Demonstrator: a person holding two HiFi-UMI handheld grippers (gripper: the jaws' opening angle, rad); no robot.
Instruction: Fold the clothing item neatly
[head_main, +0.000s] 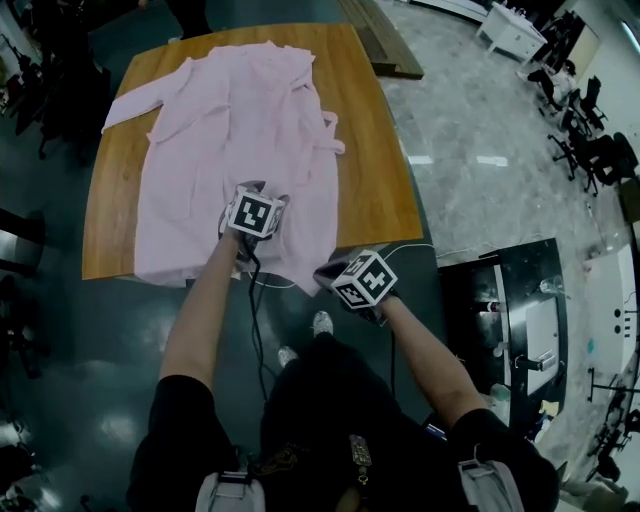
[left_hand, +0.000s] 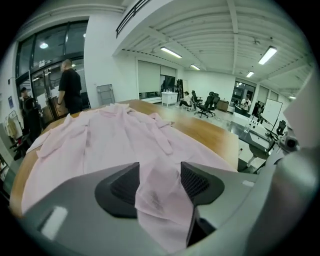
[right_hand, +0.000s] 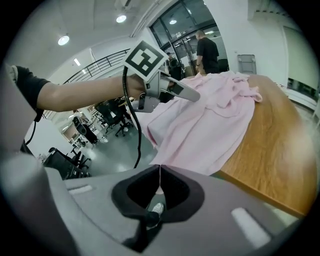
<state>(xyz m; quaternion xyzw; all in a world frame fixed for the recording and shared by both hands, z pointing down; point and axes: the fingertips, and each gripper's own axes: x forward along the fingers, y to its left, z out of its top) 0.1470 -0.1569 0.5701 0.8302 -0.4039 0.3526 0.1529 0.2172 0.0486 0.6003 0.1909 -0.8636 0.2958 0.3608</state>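
Observation:
A pale pink robe-like garment (head_main: 230, 130) lies spread on the wooden table (head_main: 375, 170), with its near hem hanging over the front edge. My left gripper (head_main: 248, 192) hovers over the garment's lower middle. In the left gripper view its jaws (left_hand: 160, 182) stand wide apart, and a loose fold of the pink cloth (left_hand: 160, 195) lies between the pads. My right gripper (head_main: 327, 273) is at the garment's near right corner, just off the table edge. In the right gripper view it (right_hand: 159, 172) is shut on the tip of that pink hem (right_hand: 200, 130).
A dark floor surrounds the table. A black cabinet (head_main: 510, 320) stands to the right and office chairs (head_main: 590, 150) stand farther right. Wooden planks (head_main: 385, 40) lie beyond the table's far right corner. A person (left_hand: 70, 85) stands past the table's far end.

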